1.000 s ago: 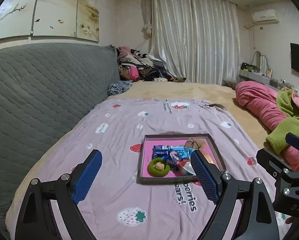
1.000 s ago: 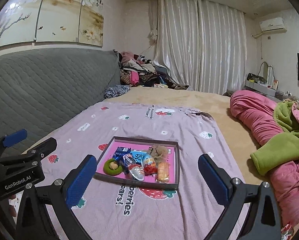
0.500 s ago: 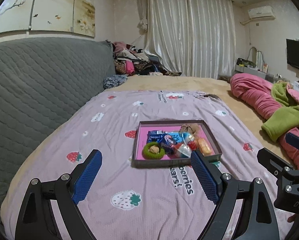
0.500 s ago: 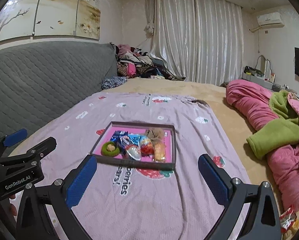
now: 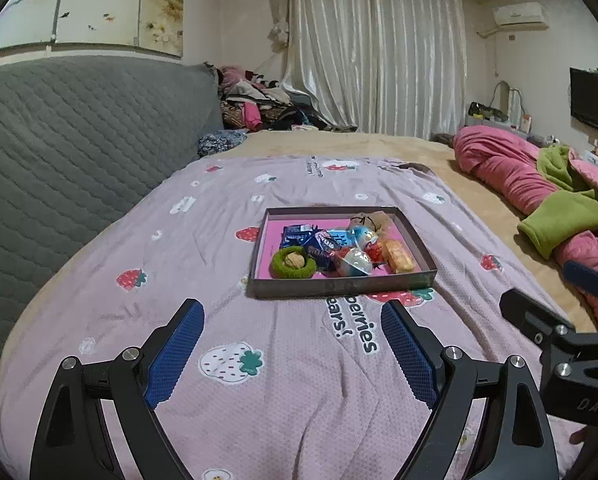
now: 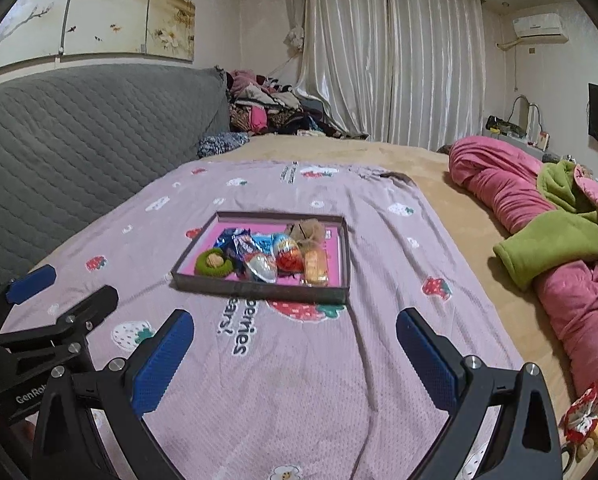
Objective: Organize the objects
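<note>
Left gripper (image 5: pixel 291 334): jaws spread wide, nothing between them, above the pink strawberry-print cover (image 5: pixel 283 392).
Right gripper (image 6: pixel 295 338): jaws spread wide, empty, beside the left gripper.
Tray (image 5: pixel 339 287): shallow dark box with pink floor, resting on the cover ahead of both grippers.
Tray contents, left to right: green ring (image 5: pixel 293 264), blue wrappers (image 5: pixel 299 236), foil-wrapped egg shapes (image 5: pixel 355 262), orange packet (image 5: pixel 399 256); the brown item at the rear is possibly fabric.
Far right: pink quilt (image 6: pixel 511 192).
</note>
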